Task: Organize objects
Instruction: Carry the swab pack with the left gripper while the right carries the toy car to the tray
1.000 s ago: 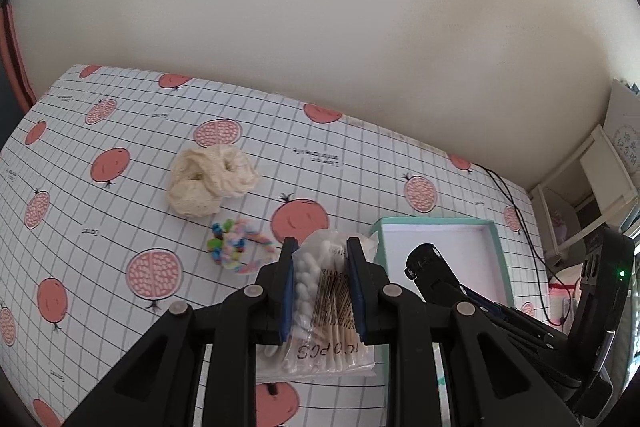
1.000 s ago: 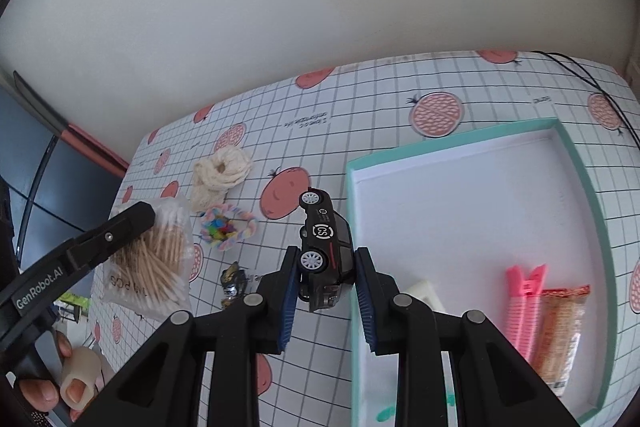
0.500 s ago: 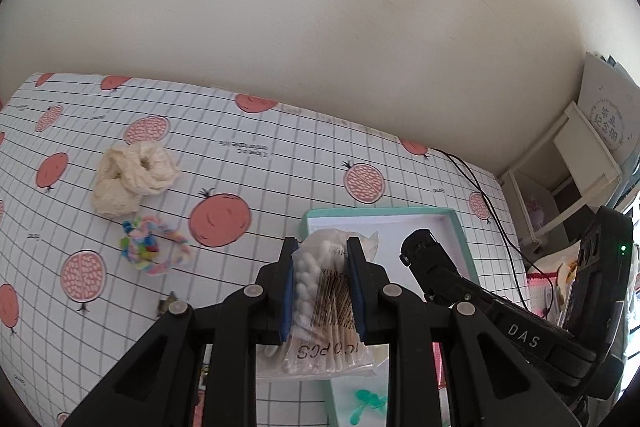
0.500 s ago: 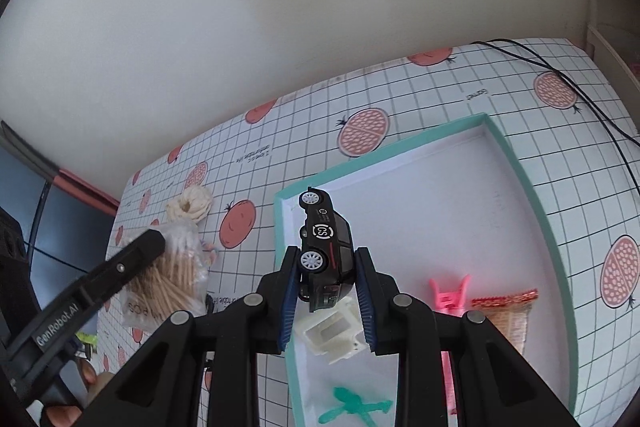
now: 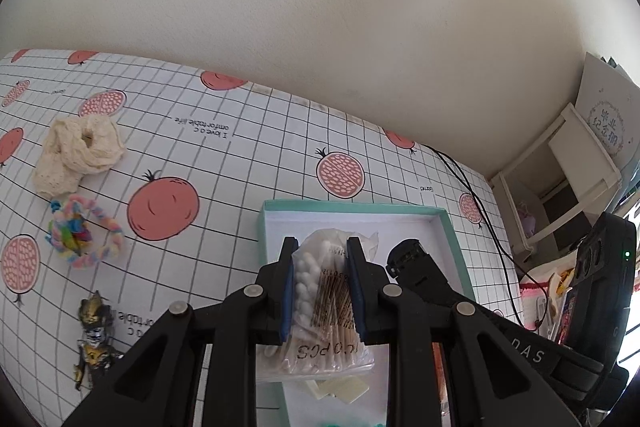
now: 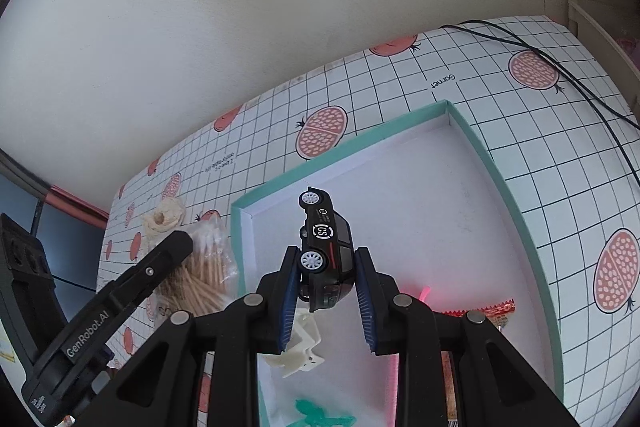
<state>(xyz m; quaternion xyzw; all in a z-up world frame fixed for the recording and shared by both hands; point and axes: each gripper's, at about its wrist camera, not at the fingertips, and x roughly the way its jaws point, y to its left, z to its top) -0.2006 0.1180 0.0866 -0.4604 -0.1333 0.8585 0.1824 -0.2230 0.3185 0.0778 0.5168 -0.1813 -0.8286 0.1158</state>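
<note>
Toy car (image 6: 326, 255) clamped btwn right jaws, prob. nose-up.

Plain cream wall (image 5: 320, 27) behind, evenly daylit. Bench (image 5: 248, 163) covered in white grid cloth printed with pomegranates. Black cable (image 6: 560, 67) trails across its far corner. White open shelf unit (image 5: 560, 179) stands beside, a card propped on top.

Scrunchie (image 5: 78, 151) behind ring toy (image 5: 82, 233), both left of tray (image 5: 354, 207)
</note>
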